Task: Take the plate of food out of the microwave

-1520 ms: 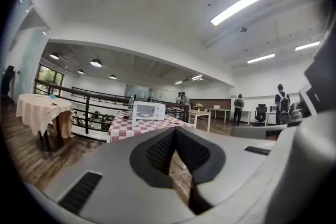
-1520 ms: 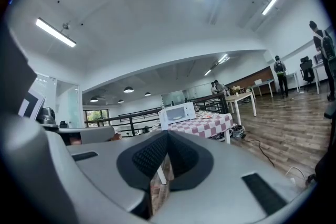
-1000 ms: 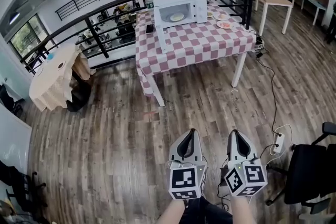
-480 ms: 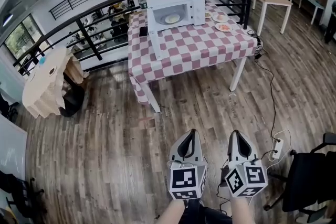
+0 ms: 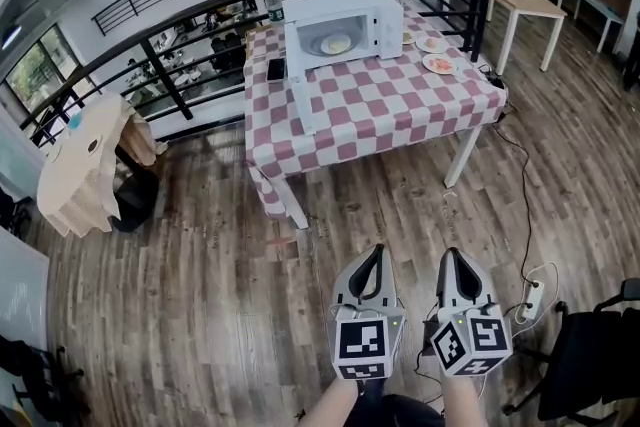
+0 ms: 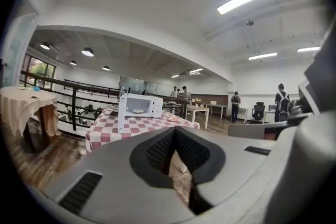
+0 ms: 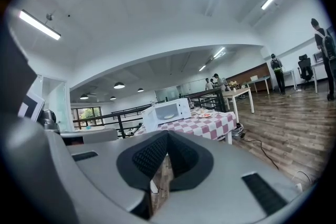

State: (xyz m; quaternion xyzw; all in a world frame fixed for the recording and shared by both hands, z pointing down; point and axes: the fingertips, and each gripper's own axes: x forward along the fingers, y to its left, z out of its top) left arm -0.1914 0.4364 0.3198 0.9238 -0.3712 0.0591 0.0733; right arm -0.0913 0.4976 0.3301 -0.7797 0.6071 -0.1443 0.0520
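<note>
A white microwave (image 5: 340, 25) stands at the far side of a red-and-white checked table (image 5: 390, 110), its door (image 5: 301, 83) swung open to the left. Inside lies the plate of food (image 5: 335, 43), pale and round. Both gripper views show the microwave (image 6: 139, 106) (image 7: 167, 111) far ahead, with the plate (image 6: 138, 110) visible in the left one. My left gripper (image 5: 375, 255) and right gripper (image 5: 451, 260) are side by side over the wooden floor, well short of the table, both shut and empty (image 6: 175, 131) (image 7: 167, 135).
Two more plates (image 5: 432, 44) (image 5: 441, 64), a bottle (image 5: 269, 0) and a phone (image 5: 276, 69) sit on the table. A black railing (image 5: 190, 15) runs behind it. A round cloth-covered table (image 5: 85, 160) stands left. A power strip (image 5: 530, 287), its cable and an office chair (image 5: 590, 355) lie right.
Both grippers have travelled forward across the floor together, and the table with the microwave now looks a little nearer and larger. The jaws stay shut.
</note>
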